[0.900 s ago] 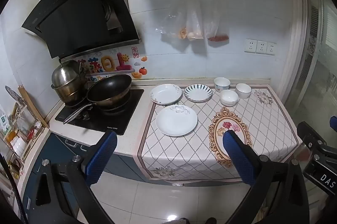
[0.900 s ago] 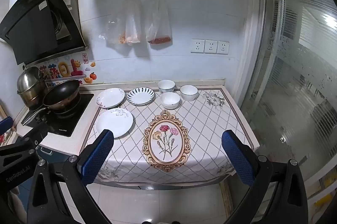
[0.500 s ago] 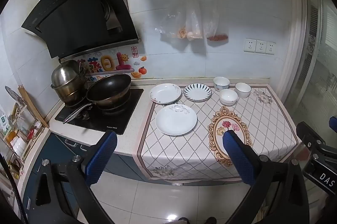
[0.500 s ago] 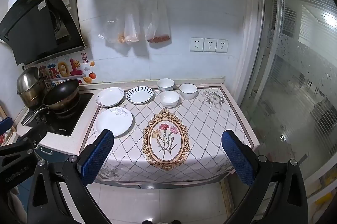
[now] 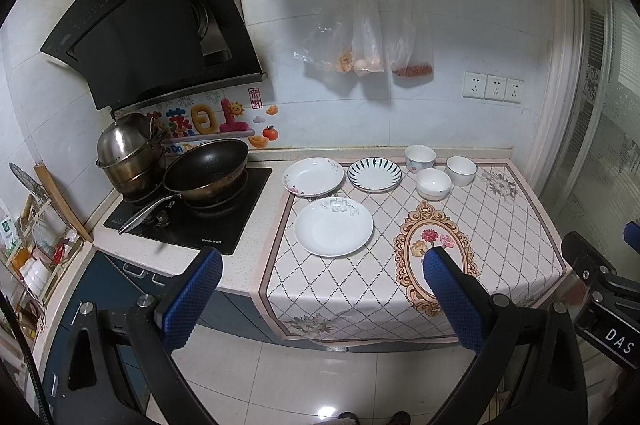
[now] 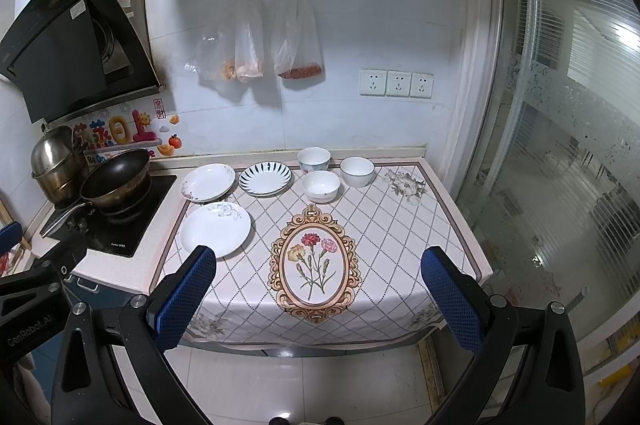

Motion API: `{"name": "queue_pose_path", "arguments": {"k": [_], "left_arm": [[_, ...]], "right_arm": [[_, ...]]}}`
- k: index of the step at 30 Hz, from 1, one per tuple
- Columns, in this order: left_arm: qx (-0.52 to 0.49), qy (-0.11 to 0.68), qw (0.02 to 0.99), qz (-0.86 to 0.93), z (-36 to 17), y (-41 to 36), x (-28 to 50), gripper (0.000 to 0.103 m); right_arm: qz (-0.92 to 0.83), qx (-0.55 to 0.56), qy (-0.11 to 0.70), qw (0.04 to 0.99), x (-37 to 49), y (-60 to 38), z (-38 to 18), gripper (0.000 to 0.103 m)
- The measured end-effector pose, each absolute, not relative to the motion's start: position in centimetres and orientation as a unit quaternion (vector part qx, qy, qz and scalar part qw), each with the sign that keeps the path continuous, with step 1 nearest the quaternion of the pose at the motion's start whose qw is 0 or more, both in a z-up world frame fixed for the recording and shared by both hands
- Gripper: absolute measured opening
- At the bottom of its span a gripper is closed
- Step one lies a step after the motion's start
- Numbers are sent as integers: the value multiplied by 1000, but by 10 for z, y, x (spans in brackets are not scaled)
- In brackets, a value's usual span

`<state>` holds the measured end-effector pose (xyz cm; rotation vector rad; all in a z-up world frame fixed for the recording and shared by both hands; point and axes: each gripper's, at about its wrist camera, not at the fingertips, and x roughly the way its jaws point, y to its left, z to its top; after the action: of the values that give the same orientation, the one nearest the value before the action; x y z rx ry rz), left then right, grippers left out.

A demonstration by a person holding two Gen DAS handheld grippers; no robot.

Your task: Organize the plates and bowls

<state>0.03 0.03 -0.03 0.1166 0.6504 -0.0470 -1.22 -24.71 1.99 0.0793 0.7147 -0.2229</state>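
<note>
Almost nothing has moved since a moment ago: both views have only crept a shade closer to the table (image 6: 452, 225). Three plates (image 5: 333, 231) lie flat and separate toward the stove side, and three bowls (image 5: 433, 182) stand upright in a cluster near the wall, none stacked yet. The left gripper (image 5: 322, 283) and right gripper (image 6: 318, 285) hang short of the table edge, tilted downward, jaws wide apart and empty, probably lined up for a first pick.

Both wrist cameras look forward and downward from well off the counter's near edge, the left one nearer the stove (image 5: 188, 209). Both views share the patterned tablecloth (image 5: 404, 289) and its dishes.
</note>
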Motion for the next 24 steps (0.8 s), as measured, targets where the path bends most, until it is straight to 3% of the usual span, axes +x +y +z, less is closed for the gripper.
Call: {"name": "queue_pose_path", "arguments": {"k": [24], "left_arm": [[57, 322, 945, -24, -3, 1, 0, 103]], "right_arm": [[-109, 37, 354, 928, -6, -248, 3, 103]]}}
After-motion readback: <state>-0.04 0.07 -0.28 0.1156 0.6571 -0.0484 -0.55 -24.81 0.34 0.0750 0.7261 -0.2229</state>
